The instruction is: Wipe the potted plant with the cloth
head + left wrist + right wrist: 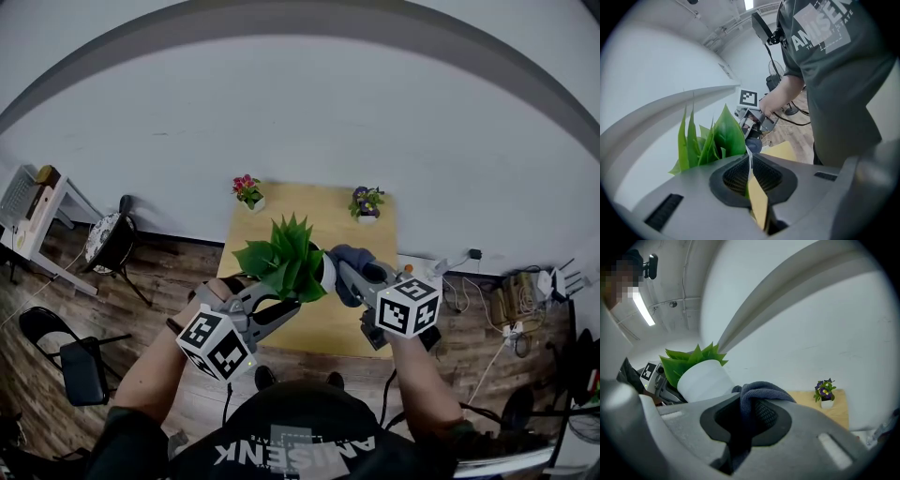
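On my feed, potted plant (286,258) with bright green leaves and a plain white pot (704,380), cloth (759,392) dark blue-grey, worktop (328,211) pale yellow wood, marker cubes (217,342) in black-and-white squares, floor (178,272) dark brown planks, wall (309,112) white

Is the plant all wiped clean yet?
Not yet. Done: the left claw grips the plant and the right claw grips the cloth. Now: the cloth is right beside the pot. Left: most of the wiping, I think; I can't tell how much is clean.
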The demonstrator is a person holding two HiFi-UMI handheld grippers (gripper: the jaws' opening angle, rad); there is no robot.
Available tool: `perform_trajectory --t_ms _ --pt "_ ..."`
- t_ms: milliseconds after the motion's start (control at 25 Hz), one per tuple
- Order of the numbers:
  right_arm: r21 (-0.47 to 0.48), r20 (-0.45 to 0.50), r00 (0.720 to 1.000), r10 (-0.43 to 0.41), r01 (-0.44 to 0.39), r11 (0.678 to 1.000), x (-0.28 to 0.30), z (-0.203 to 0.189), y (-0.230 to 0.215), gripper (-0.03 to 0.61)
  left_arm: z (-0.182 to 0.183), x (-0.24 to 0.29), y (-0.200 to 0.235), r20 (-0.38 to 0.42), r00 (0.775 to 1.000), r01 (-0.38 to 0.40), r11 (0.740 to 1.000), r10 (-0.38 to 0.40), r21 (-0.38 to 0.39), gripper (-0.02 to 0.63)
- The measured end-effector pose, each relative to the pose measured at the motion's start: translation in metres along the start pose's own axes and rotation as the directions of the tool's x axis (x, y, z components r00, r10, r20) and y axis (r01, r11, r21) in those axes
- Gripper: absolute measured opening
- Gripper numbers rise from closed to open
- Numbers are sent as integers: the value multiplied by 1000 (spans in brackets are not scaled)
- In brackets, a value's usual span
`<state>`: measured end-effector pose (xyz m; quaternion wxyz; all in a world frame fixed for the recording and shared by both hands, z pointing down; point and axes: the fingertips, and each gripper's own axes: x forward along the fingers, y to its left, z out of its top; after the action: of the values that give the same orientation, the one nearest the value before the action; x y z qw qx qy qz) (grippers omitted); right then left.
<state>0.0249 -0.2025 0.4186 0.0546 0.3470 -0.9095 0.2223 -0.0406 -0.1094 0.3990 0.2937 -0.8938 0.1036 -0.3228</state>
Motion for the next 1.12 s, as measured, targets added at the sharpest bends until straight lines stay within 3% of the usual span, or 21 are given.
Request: perform_trajectory --t_ms 160,280,480,680,960,1120 --pt "0 -6 1000 -25 25 1000 -6 1 -11 44 5 0 -9 22 997 77 997 -77 -9 18" --pt "-31 51 999 -2 4 1000 -14 31 -5 43 7 3 -14 11 995 96 995 -96 21 18" --pt "-118 111 986 127 -114 986 -14 82 34 43 15 5 -17 22 995 97 993 -99 68 17" --pt "-173 79 968 237 -221 960 -8 93 62 43 24 0 -17 22 996 87 990 -90 114 17" --pt "-95 50 945 322 -316 944 0 76 58 44 26 -12 -12 5 998 66 990 -67 125 18" --pt "-29 23 951 307 -307 951 4 58 42 43 28 -15 -8 12 998 65 994 -66 91 21"
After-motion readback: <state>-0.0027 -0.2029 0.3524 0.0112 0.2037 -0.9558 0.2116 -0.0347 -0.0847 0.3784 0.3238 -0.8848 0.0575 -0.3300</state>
